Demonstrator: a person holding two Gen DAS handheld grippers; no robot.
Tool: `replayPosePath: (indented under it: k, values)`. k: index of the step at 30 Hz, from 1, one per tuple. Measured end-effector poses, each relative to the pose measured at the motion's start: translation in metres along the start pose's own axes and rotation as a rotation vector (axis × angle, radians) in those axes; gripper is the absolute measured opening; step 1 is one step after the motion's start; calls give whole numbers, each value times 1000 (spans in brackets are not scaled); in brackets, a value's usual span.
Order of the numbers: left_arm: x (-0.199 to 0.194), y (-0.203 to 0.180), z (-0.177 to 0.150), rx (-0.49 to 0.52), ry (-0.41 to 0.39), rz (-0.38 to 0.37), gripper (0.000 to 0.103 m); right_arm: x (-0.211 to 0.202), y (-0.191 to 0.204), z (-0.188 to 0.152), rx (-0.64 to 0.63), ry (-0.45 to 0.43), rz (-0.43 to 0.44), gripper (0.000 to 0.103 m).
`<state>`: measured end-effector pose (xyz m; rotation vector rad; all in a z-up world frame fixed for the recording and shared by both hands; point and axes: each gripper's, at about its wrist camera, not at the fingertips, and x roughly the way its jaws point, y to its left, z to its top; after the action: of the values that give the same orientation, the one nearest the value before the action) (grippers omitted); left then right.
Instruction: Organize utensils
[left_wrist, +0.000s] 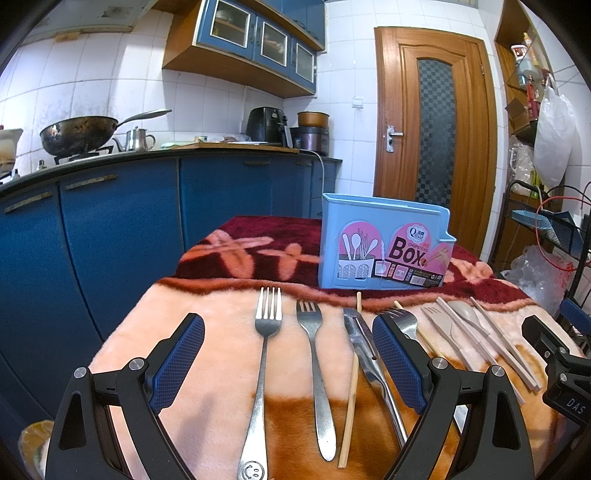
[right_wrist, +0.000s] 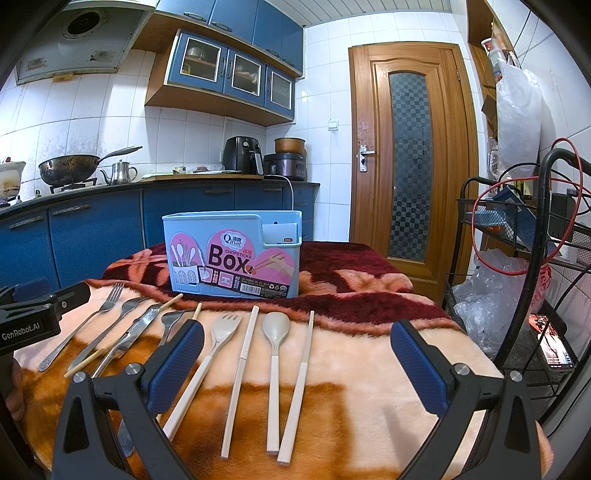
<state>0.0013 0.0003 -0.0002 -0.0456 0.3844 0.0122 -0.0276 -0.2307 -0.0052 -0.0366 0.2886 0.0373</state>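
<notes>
A light blue chopsticks box (left_wrist: 384, 243) (right_wrist: 232, 254) stands upright on the blanket-covered table, behind a row of utensils. My left gripper (left_wrist: 288, 354) is open and hovers low over two metal forks (left_wrist: 263, 354), a wooden chopstick (left_wrist: 351, 391) and a metal knife (left_wrist: 364, 347). My right gripper (right_wrist: 297, 363) is open too, above a beige fork (right_wrist: 207, 354), two beige chopsticks (right_wrist: 242, 365) and a beige spoon (right_wrist: 275, 354). Neither gripper holds anything. A third metal fork (left_wrist: 400, 319) lies partly hidden behind the left gripper's right finger.
A fuzzy orange, pink and dark red blanket (right_wrist: 369, 354) covers the small table. Blue kitchen cabinets (left_wrist: 110, 236) with a wok (left_wrist: 77, 133) run along the left. To the right of the table stands a black wire rack (right_wrist: 517, 258) with plastic bags and a phone. A wooden door (right_wrist: 410, 155) is behind.
</notes>
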Motion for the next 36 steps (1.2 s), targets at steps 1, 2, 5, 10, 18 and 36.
replayPosePath:
  k: [1, 2, 5, 10, 18, 36]
  values:
    - [-1, 0, 0, 1, -2, 1, 93, 0, 0, 0, 0, 0, 0, 103]
    - [-1, -1, 0, 1, -4, 3, 93, 0, 0, 0, 0, 1, 0, 103]
    - [0, 1, -1, 1, -8, 5, 93, 1, 0, 0, 0, 0, 2, 103]
    - [-2, 3, 2, 11, 7, 11, 93, 3, 0, 1, -4, 23, 8, 103]
    - [0, 11, 14, 21, 119, -29, 93, 15, -7, 15, -27, 164, 56, 103]
    - [43, 38, 42, 126, 454, -70, 93, 90, -34, 34, -56, 712, 117, 77]
